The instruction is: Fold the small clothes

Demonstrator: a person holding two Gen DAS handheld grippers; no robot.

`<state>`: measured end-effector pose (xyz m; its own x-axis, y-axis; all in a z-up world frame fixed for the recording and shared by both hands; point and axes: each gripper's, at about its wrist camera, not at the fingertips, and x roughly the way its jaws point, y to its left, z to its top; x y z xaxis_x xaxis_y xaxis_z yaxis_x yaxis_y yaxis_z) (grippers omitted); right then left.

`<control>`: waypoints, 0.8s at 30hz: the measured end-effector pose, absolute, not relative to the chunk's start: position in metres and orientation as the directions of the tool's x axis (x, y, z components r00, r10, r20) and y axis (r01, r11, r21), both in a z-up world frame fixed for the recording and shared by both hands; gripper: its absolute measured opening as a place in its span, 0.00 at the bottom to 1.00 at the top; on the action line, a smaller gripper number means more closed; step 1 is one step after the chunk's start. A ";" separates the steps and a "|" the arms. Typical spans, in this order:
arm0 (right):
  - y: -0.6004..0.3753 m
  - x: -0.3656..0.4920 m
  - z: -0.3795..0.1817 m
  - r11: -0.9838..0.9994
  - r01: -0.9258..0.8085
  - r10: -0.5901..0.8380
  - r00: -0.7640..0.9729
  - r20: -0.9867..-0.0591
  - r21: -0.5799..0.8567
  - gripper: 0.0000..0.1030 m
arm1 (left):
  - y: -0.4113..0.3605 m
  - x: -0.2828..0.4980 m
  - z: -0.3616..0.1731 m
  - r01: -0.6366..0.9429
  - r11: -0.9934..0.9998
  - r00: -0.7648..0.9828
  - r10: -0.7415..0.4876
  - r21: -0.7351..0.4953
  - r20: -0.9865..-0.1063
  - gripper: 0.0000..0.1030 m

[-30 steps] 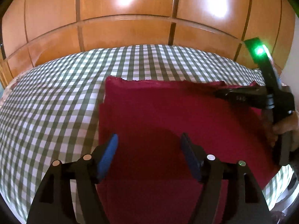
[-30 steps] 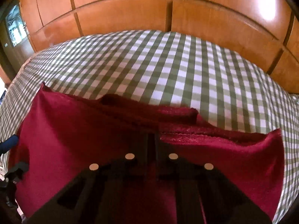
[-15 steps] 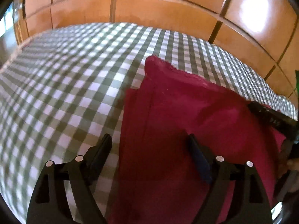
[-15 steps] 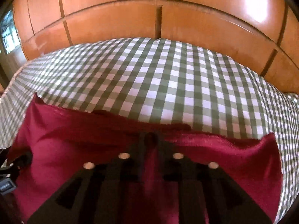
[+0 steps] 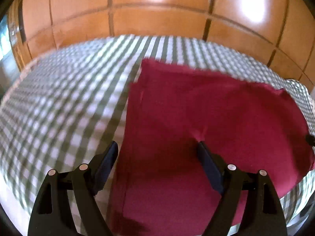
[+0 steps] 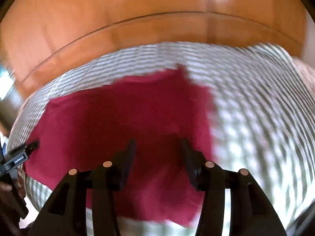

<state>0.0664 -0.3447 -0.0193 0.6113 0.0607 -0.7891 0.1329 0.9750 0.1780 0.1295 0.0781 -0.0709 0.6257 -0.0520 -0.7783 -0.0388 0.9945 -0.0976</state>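
1. Red cloth [image 5: 206,122]: a dark red garment or cloth, lying folded on the checked cloth. In the left wrist view a lower layer shows as a narrow strip along its left edge. Its far edge is slightly ragged. In the right wrist view [image 6: 122,122] it lies mostly flat, blurred, with a far corner pointing up.

2. Checked cloth [image 5: 65,102]: green-and-white gingham covering the table, visible to the left of, behind and to the right of the red cloth. It is heavily blurred in the right wrist view [image 6: 256,108].

3. Left claw [image 5: 157,149]: released, jaws standing wide apart. Its left finger is over the checked cloth just beside the red cloth's left edge; its right finger is over the red cloth, where a small crease rises at the tip. Nothing is gripped between them.

4. Right claw [image 6: 158,147]: jaws opening, part-way apart, above the red cloth near its right edge. No fabric is pinched between the pads.

5. Wooden panelling [image 5: 157,15]: orange-brown panels with dark seams behind the table, carrying bright reflections.

6. The left claw's black body [image 6: 19,157] shows at the left edge of the right wrist view, beside the red cloth's left side.
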 end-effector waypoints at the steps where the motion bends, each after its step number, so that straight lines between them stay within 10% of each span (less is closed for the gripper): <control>1: -0.363 0.057 -0.021 0.962 0.188 0.044 0.603 -0.797 0.196 0.49 | 0.083 0.130 -0.072 -0.056 0.989 0.618 -0.075 -0.139 -0.783 0.79; 14: -0.356 0.010 -0.017 0.931 0.068 0.256 0.579 -0.774 0.359 0.50 | 0.122 0.077 -0.061 -0.090 0.985 0.627 -0.059 -0.148 -0.777 0.79; 17: -0.345 0.020 -0.029 0.962 0.050 0.204 0.524 -0.827 0.269 0.09 | 0.125 0.072 -0.070 -0.099 0.989 0.612 -0.029 -0.113 -0.790 0.79; 24: -0.359 0.019 -0.031 0.977 0.056 0.145 0.524 -0.839 0.203 0.08 | 0.130 0.069 -0.067 -0.039 0.995 0.611 -0.051 -0.094 -0.790 0.79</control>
<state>0.0187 -0.3590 -0.0313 0.5243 0.1445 -0.8392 0.0561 0.9775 0.2034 0.0685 0.1303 -0.0671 0.6110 -0.0509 -0.7900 -0.0392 0.9948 -0.0944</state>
